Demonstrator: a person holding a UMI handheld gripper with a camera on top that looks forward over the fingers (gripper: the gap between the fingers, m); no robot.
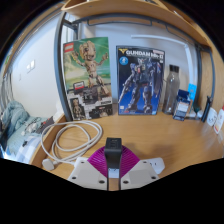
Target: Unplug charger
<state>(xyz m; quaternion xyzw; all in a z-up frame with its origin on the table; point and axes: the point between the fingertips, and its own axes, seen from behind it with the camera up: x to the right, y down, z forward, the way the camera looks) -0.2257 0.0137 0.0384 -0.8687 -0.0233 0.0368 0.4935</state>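
My gripper (113, 162) is low over a wooden desk (165, 140). Its two magenta pads (98, 160) press from both sides on a small black charger block (114, 149), which stands upright between the fingertips. A coiled white cable (68, 138) lies on the desk just ahead and to the left of the fingers. I cannot see what the charger's lower end sits in; the pads hide it.
A Groot building-set box (88, 78) and a Gundam model box (140, 78) stand upright against the back wall. Small items (183, 100) stand to their right. White wall sockets (213, 118) are at the far right. A white object (20, 150) lies at the desk's left.
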